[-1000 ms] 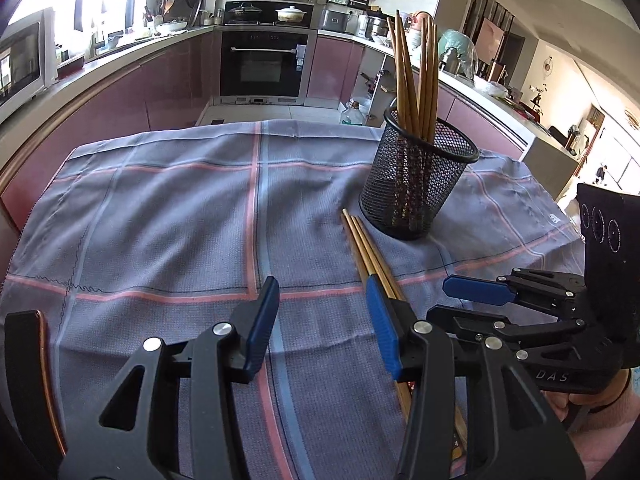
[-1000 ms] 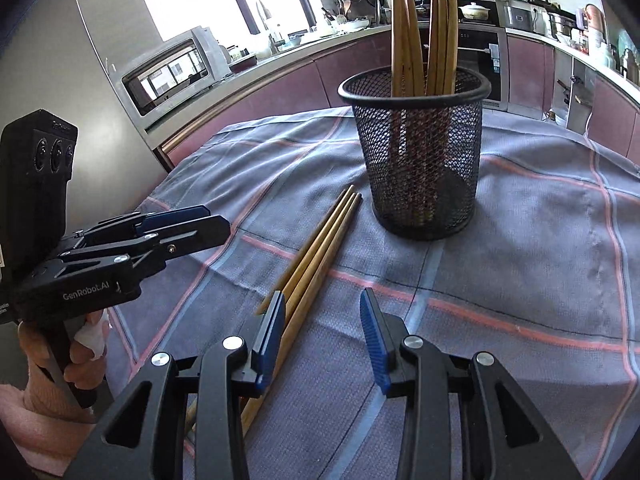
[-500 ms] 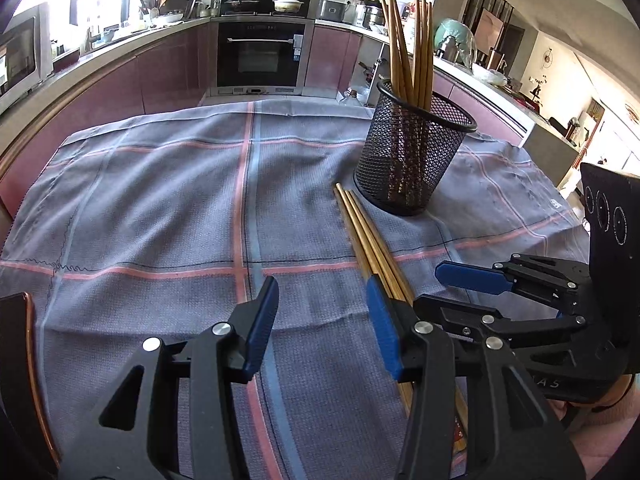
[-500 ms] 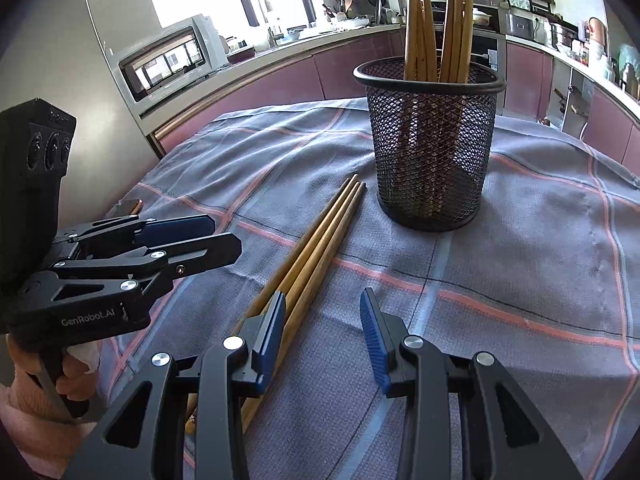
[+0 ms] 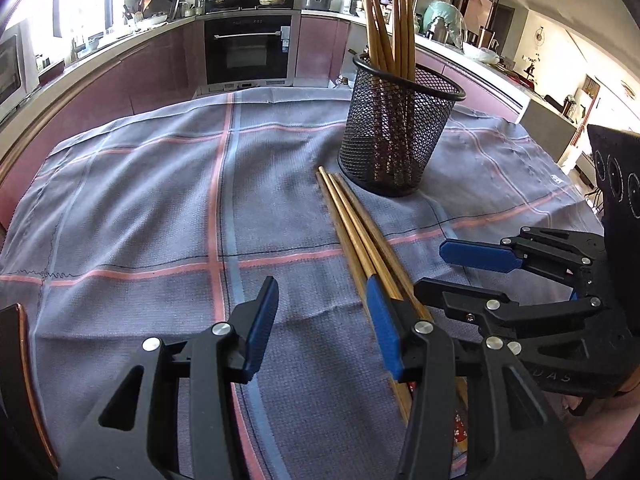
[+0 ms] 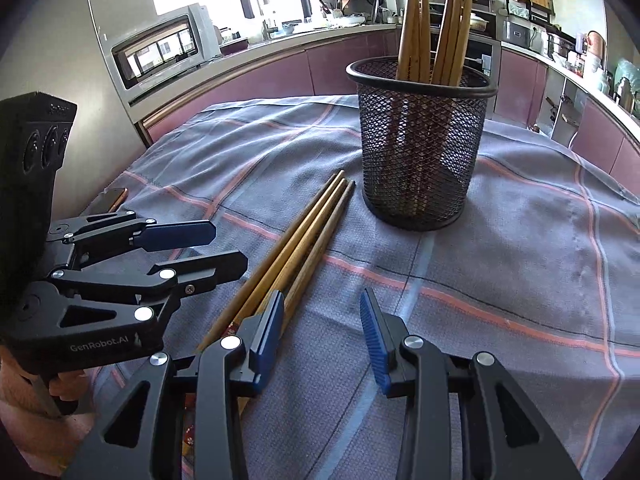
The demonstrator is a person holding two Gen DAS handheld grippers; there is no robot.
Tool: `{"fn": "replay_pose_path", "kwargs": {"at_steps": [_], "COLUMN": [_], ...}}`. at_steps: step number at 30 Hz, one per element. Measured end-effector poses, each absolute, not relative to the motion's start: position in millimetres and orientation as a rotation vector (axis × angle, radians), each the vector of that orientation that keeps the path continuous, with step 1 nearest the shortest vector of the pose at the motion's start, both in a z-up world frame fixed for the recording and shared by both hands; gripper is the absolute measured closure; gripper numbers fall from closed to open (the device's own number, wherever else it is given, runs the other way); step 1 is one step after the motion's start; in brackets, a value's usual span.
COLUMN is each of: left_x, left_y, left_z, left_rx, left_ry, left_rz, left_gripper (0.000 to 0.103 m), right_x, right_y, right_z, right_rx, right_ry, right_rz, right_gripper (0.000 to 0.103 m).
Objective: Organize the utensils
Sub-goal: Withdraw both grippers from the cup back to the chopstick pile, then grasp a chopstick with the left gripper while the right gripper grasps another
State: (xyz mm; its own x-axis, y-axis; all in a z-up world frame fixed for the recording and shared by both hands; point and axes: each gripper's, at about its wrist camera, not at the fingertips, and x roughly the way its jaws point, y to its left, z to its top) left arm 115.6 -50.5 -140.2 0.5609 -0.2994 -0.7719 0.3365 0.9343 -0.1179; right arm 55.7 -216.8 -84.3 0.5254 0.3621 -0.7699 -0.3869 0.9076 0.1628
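Your left gripper (image 5: 322,320) hung over the near part of the checked cloth (image 5: 140,208) with its jaws partly apart and nothing between them; its right finger sat just over the near ends of the loose chopsticks (image 5: 352,220). Those three chopsticks lay side by side on the cloth, running from between your two grippers toward the foot of the black mesh holder (image 5: 394,136), their far tips just beside its base. The holder stood upright at the far right, more chopsticks standing in it. Your right gripper (image 6: 320,328) hovered to the right of the loose chopsticks, jaws likewise partly open and empty.
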Motion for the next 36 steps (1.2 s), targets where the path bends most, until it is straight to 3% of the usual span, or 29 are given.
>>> {"fn": "replay_pose_path", "kwargs": {"at_steps": [16, 21, 26, 36], "left_x": [120, 123, 126, 127], "left_y": [-57, -55, -55, -54], "left_z": [-148, -147, -146, -146], "left_rx": [0.06, 0.057, 0.051, 0.043], "left_ry": [0.927, 0.933, 0.942, 0.943], "left_rz": [-0.408, -0.406, -0.419, -0.419], "left_gripper": [0.058, 0.063, 0.074, 0.078], "right_x": [58, 60, 63, 67], "right_y": [-224, -223, -220, -218], "right_z": [-85, -85, -84, -85], "right_rx": [-0.009, -0.005, 0.001, -0.002], "right_ry": [0.921, 0.926, 0.926, 0.934], "right_rz": [0.448, 0.452, 0.468, 0.462], "right_gripper": [0.066, 0.066, 0.066, 0.067]}}
